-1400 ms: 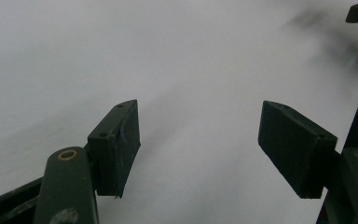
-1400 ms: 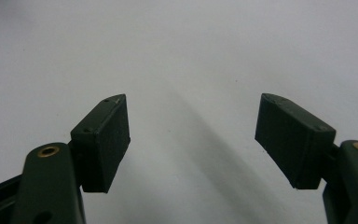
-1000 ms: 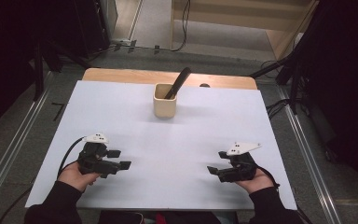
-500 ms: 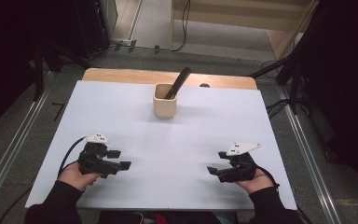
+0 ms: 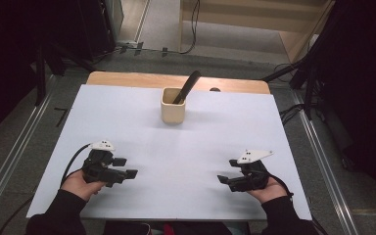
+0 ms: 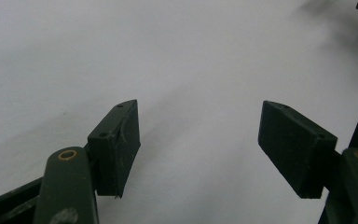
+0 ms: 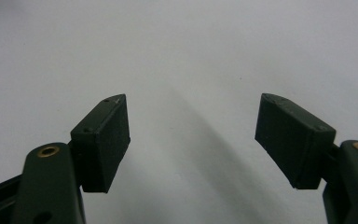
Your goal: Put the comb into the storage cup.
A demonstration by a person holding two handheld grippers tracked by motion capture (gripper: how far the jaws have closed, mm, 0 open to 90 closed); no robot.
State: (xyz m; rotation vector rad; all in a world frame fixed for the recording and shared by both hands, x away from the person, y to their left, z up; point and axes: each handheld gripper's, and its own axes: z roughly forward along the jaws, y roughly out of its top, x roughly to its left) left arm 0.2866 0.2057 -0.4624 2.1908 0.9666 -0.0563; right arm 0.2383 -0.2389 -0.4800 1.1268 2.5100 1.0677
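Nothing is picked up yet: your left gripper point(image 5: 129, 173) and right gripper point(image 5: 220, 179) rest low in the frame on the white worktop point(image 5: 127, 117), fingers spread and empty. The dark spoon-like utensil point(image 5: 188, 85) stands untouched in the cream square cup point(image 5: 173, 110) at upper centre, well apart from both.

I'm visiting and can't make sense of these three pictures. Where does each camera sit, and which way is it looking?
High view: above the person's side, looking forward and down on the white table with the cup; both forearms, the left gripper and the right gripper show.
Left gripper view: rides on the left gripper, looking along its open jaws at bare table.
Right gripper view: rides on the right gripper, jaws open over bare table.
Shared: both gripper views show the white tabletop that the high view shows whole.
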